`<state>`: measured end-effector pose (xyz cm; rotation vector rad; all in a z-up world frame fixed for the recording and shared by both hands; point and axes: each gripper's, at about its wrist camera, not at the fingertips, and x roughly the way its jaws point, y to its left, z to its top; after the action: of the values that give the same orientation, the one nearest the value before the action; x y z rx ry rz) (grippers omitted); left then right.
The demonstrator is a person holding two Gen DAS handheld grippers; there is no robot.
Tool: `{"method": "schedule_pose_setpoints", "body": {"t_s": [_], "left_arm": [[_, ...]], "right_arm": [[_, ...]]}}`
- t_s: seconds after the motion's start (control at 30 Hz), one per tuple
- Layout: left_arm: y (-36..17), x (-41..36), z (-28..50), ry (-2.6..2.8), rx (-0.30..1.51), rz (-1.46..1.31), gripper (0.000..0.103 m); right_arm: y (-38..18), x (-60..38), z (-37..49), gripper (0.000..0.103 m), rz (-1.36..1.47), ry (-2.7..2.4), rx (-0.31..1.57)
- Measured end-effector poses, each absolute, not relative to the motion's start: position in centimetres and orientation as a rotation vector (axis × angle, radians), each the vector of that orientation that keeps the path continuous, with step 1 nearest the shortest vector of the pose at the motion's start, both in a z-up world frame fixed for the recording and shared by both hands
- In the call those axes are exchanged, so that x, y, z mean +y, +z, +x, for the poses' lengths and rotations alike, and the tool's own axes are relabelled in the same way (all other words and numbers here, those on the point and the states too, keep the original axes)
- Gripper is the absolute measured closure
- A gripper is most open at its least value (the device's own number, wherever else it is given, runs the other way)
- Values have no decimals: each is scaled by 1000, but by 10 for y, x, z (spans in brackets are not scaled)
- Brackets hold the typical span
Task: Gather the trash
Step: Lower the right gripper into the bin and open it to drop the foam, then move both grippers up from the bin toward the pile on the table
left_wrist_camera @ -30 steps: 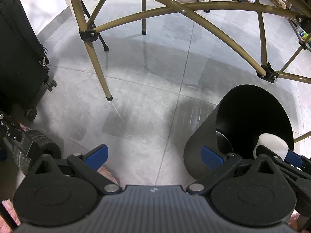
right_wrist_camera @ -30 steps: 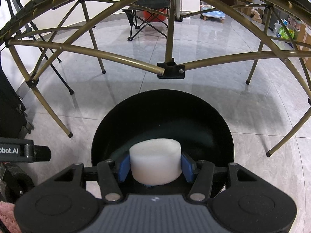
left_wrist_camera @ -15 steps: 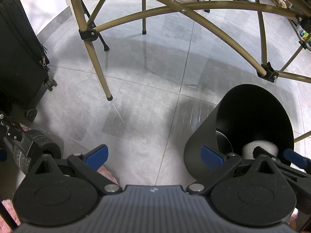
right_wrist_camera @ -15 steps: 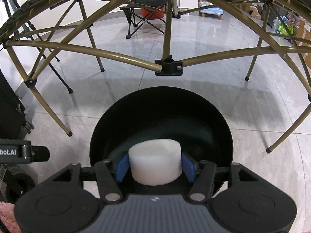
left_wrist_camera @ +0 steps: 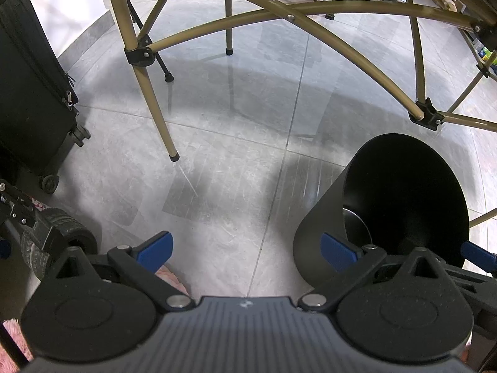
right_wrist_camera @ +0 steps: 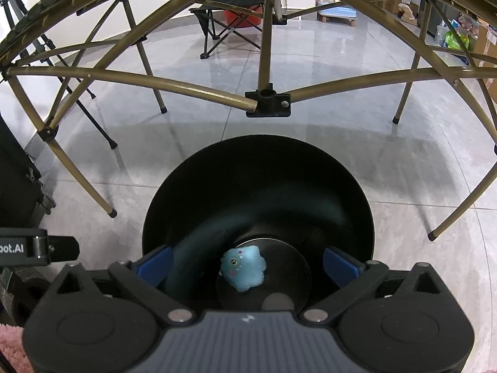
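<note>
Right gripper (right_wrist_camera: 247,262), jaws opening and empty, hangs over black bin (right_wrist_camera: 257,168) holding a blue toy (right_wrist_camera: 243,267) below

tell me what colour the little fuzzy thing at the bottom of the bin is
Light blue, with a small printed face. The fuzzy thing shows best in the right wrist view.

Left wrist view: steeply down at the grey tile floor (left_wrist_camera: 236,161) from close above, black bin (left_wrist_camera: 403,199) at lower right, suitcase (left_wrist_camera: 28,99) at the left edge. Right wrist view: straight down into the same bin (right_wrist_camera: 257,192), mouth filling the lower centre. Shared between both: the bin, the tiles and the gold folding frame (left_wrist_camera: 326,34) arching across the upper part.
</note>
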<state>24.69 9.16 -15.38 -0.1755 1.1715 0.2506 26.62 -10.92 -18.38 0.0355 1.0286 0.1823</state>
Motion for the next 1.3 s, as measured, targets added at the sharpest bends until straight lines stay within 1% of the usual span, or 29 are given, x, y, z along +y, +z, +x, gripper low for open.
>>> {"method": "schedule_pose_setpoints", "body": {"t_s": [0.43,0.73,1.3], "left_arm": [[-152,88,246,245,1161,-171,0],[-133,87,243,251,1092,-166,0],[-62,66,228,189,822,-134,0]], "right_arm": [[-182,-112,266,0,36,171,1020],[-169,-120,264,0,45,160,977],[-82,-139,252,0,52,207,677]]}}
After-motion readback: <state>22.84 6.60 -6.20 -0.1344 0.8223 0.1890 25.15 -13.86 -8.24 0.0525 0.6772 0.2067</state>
